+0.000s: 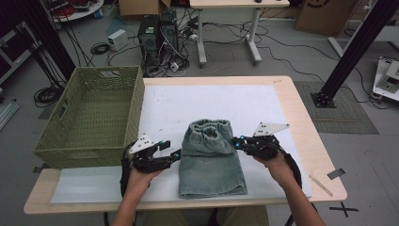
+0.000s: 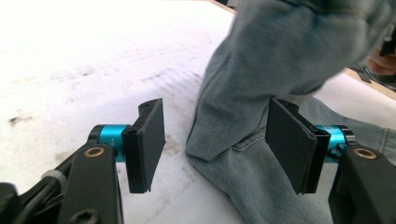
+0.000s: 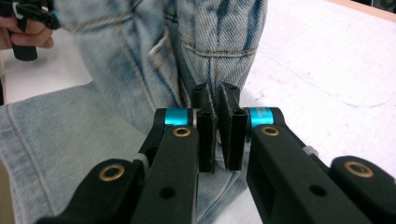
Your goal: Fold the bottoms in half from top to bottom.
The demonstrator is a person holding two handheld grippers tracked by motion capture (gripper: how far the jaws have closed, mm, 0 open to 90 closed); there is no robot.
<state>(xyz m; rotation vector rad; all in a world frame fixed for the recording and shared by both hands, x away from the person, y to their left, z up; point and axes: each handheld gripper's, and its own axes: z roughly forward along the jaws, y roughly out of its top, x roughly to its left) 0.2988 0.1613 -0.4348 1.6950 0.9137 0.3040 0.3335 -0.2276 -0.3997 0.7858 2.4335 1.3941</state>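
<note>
Pinching denim shorts, right hand-held gripper; left hand-held gripper spread beside them.

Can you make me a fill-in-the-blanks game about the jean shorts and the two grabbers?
1. The denim shorts lie on the white ____.
2. The green wicker basket stands to the ____ of the shorts in the high view.
3. The right gripper is ____ on the denim.
4. The left gripper has its jaws ____.

Missing words: mat; left; shut; open
</note>
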